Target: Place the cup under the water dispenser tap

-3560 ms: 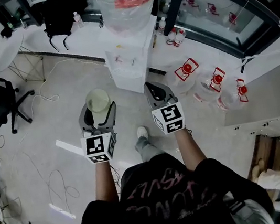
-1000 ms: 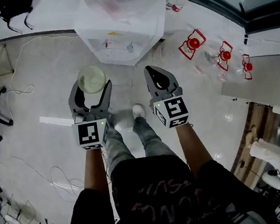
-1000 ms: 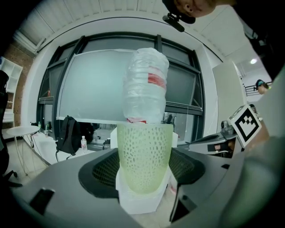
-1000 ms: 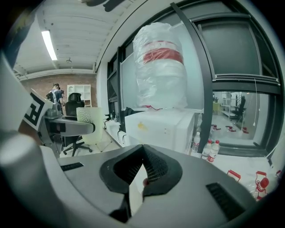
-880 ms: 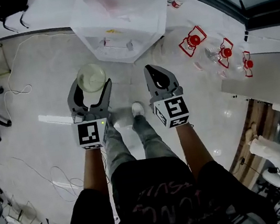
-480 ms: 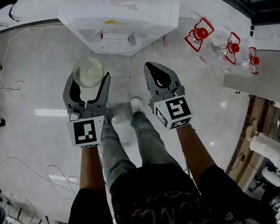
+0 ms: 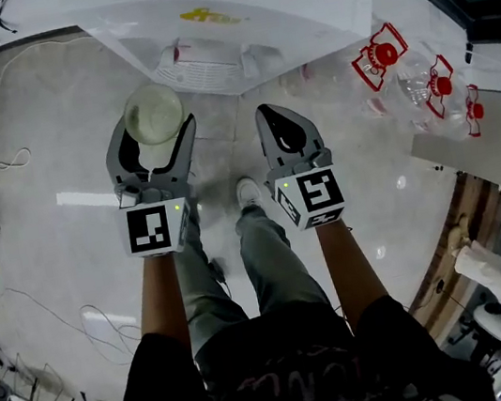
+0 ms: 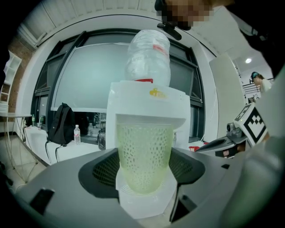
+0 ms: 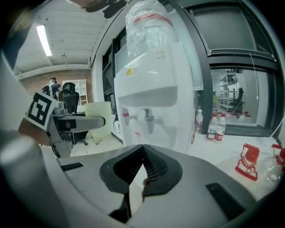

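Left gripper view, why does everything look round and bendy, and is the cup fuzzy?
Left gripper view: the wide-angle lens bows the window frames and blackens the corners; the cup is sharp, its dotted pattern clear. Right gripper view: the same bowing, and the ceiling light glares white.

Pale green dimpled plastic cup [image 8: 144,156], upright.
Clamped in the left gripper [image 7: 154,131], facing the white water dispenser [image 7: 238,11], near but not under its taps [image 9: 149,118].
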